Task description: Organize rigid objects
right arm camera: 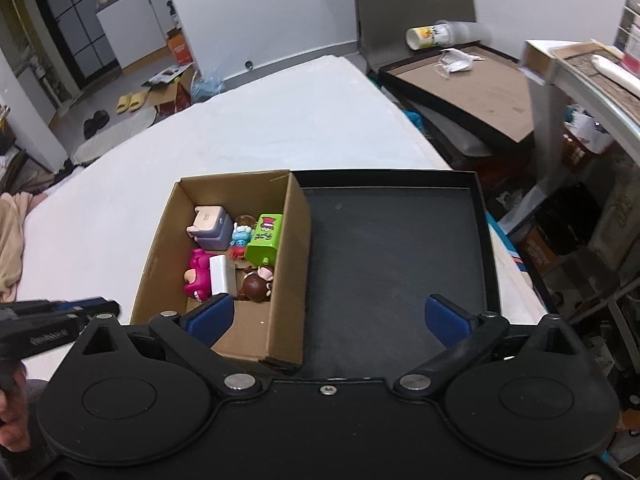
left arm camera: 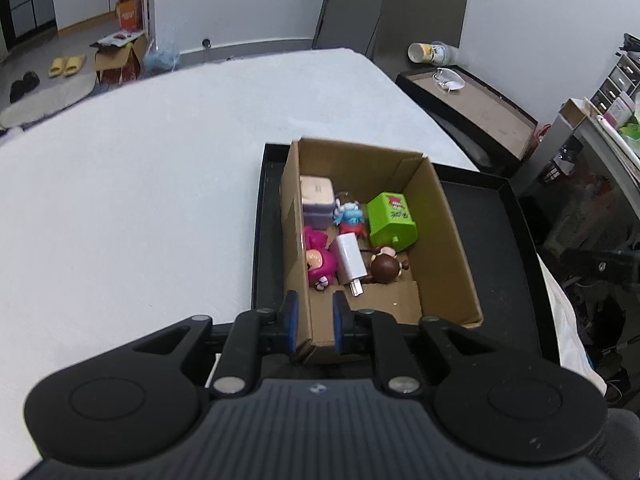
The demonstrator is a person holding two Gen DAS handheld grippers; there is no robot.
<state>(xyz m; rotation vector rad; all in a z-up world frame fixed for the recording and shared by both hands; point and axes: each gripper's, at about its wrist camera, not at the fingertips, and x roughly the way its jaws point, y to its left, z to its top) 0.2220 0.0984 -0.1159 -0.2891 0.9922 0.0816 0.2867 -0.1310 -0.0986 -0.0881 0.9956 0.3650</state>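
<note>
Nearest the lens, at bottom centre of the left wrist view: left hand-held gripper (left arm camera: pixel 314 322), jaws narrowed, straddling the near-left corner of a cardboard box (left arm camera: pixel 448 256), one pad outside the wall and one inside. Appears clamped on that wall, though actual contact cannot be confirmed.

Bottom of the right wrist view: right hand-held gripper (right arm camera: pixel 330 320), spread wide, holding nothing, left pad over the box's near edge and right pad above bare black tray (right arm camera: pixel 400 260).

Box seated in the tray's left part, tray lying on a white worktop (left arm camera: pixel 140 180). Inside the box, mid-frame: pale lilac block toy (left arm camera: pixel 317 201), blue-and-red figure (left arm camera: pixel 350 218), green carton-shaped toy (left arm camera: pixel 392 220), pink figure (left arm camera: pixel 318 262), white charger plug (left arm camera: pixel 351 262), brown round figure (left arm camera: pixel 385 266).

Judged stage: small items already gathered in the box, tray otherwise bare, so sorting seems late or at a box-shifting step. Likely next need: firm pinch on the wall, steady slide or lift without tipping the contents.
</note>
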